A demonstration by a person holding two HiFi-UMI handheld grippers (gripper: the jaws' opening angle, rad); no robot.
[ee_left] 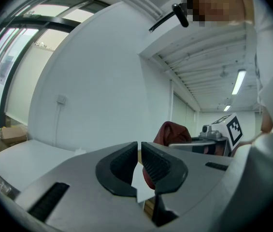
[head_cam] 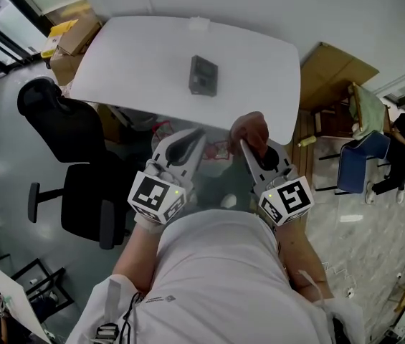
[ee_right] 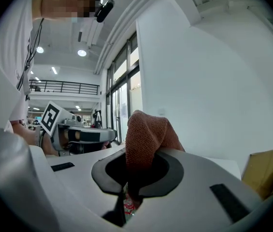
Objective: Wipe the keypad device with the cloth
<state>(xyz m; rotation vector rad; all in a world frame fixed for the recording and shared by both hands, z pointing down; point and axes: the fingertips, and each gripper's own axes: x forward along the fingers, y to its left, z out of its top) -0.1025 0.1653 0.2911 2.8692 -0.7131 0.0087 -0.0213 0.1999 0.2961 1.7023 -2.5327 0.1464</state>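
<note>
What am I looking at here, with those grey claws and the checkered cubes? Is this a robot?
It is not a robot. A person at a white table holds a two-jaw gripper in each hand. The head view comes from a camera on the person's head, looking down. The other two views come from cameras riding on the grippers, each looking along its own jaws. The patterned cubes are parts of the grippers. The left gripper is shut and empty. The right gripper is clamped on a reddish-brown cloth. On the table lies a small dark keypad device, which the cloth is meant to wipe. Neither gripper touches it.
</note>
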